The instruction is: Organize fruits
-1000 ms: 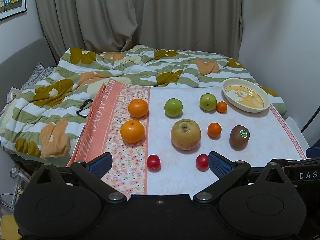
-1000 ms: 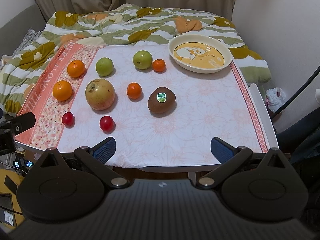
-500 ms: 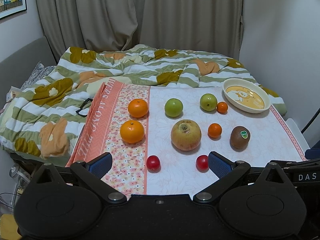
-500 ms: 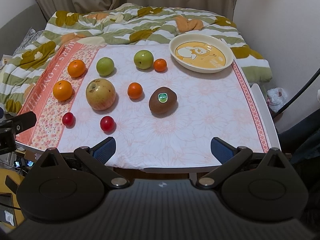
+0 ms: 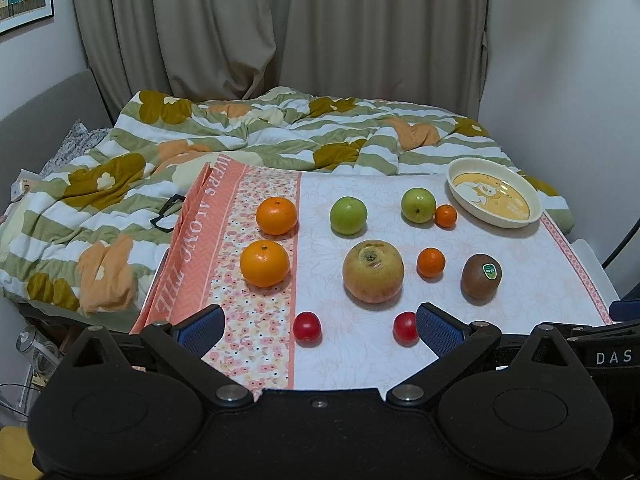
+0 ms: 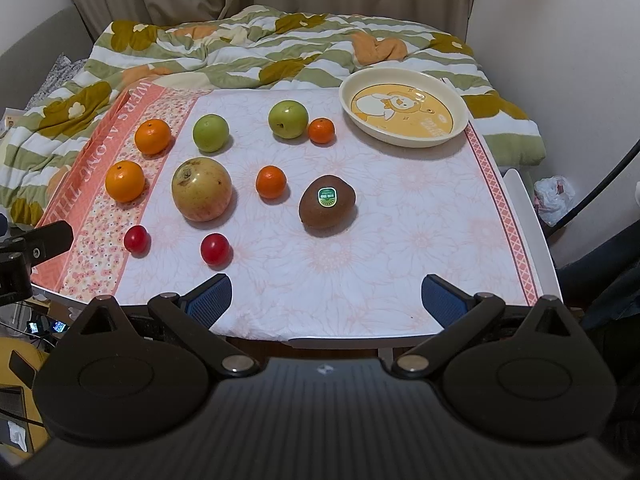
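Note:
Fruits lie spread on a floral tablecloth (image 6: 400, 240): two oranges (image 5: 265, 263), two green apples (image 5: 348, 215), a large yellow-red apple (image 5: 373, 271), two small tangerines (image 5: 431, 262), a brown kiwi (image 6: 327, 205) with a green sticker, and two red cherry tomatoes (image 5: 307, 328). A cream plate (image 6: 404, 108) with a cartoon print stands empty at the far right corner. My left gripper (image 5: 318, 330) is open and empty at the near table edge, by the tomatoes. My right gripper (image 6: 326, 300) is open and empty over the near edge, in front of the kiwi.
The table abuts a bed with a green-striped flowered quilt (image 5: 200, 148). Curtains (image 5: 280, 28) hang behind. A wall (image 6: 560, 60) stands on the right. A plastic bag (image 6: 554, 200) lies on the floor right of the table.
The right wrist view has shifted slightly forward toward the table. The left gripper has barely moved. No fruit has moved.

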Available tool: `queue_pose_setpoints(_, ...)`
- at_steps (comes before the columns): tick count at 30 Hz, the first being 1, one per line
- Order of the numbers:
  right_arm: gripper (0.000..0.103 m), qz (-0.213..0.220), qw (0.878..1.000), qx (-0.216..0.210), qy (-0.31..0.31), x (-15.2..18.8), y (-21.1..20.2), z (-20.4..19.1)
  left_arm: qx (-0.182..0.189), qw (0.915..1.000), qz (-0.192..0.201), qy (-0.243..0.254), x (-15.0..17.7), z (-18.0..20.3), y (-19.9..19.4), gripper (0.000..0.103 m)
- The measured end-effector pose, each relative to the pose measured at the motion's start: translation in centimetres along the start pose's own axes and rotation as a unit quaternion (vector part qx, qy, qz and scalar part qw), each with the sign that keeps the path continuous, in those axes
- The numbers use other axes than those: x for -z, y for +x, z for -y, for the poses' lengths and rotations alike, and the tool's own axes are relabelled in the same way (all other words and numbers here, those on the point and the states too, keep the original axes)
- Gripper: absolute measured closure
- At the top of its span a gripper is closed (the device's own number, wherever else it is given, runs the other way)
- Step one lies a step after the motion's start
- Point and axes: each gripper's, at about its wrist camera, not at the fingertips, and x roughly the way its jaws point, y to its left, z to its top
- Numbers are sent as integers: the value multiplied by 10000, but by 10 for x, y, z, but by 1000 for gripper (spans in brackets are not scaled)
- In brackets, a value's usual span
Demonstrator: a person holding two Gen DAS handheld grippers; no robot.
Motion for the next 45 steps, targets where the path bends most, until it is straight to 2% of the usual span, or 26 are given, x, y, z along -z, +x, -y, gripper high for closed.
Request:
queue_pose_setpoints(27,0,49,10000,14,25,-5,-2,-8,118,9999,14,-11,-3,3,7,0)
queue_pose_setpoints(37,0,65,9999,2,123,-8,-11,-7,355,9993,85,-51,-19,-15,4,0)
queue_pose_setpoints(45,0,142,9997,61,169,-17,2,-1,602,9974,317,244,-33,-18,24,0)
